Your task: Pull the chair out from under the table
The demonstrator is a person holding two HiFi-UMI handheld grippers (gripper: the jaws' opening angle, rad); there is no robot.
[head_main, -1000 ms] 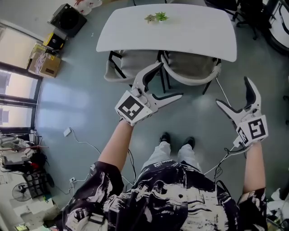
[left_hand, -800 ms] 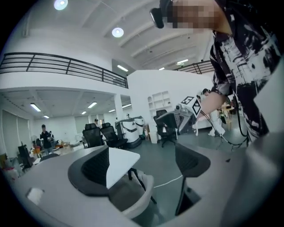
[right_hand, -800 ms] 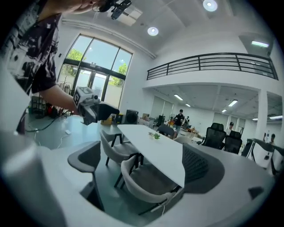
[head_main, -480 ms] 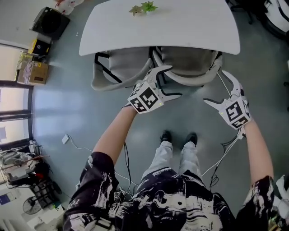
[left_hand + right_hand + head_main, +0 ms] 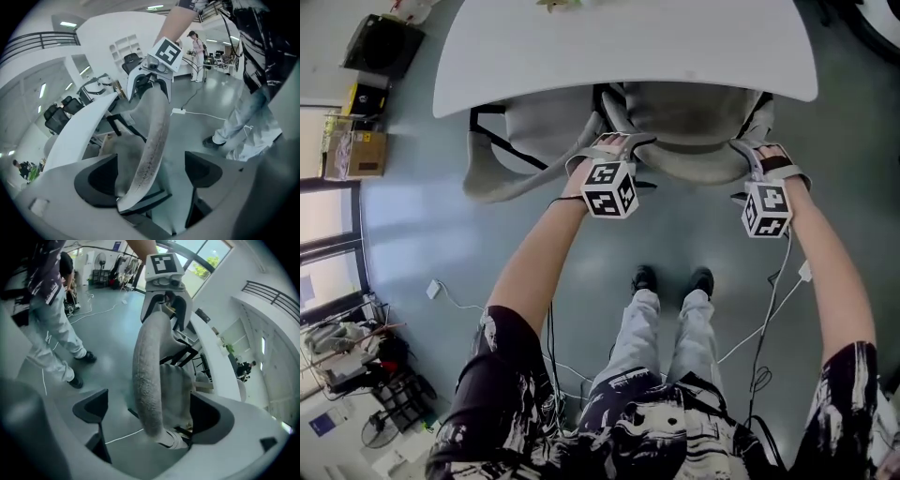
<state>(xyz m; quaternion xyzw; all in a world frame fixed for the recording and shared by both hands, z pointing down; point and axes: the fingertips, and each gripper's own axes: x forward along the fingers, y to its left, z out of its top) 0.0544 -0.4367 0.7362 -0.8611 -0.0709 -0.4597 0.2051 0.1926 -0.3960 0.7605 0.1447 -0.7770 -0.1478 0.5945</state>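
Nearest: left hand-held gripper (image 5: 154, 173) and right hand-held gripper (image 5: 150, 416), each with jaws wide apart astride opposite ends of the curved backrest rim (image 5: 689, 171), not yet clamped. The placement is judged to give a two-point hold for a straight pull. Beyond: chair (image 5: 684, 117), seat tucked under the white counter (image 5: 628, 47), with a second chair (image 5: 525, 150) just beside it.

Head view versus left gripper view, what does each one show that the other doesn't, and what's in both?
Head view only: the brown cardboard box by the window. Left gripper view only: the left gripper's jaws open around the backrest rim, plus a distant standing person. Both: the grey padded chair, the white table and the right gripper.
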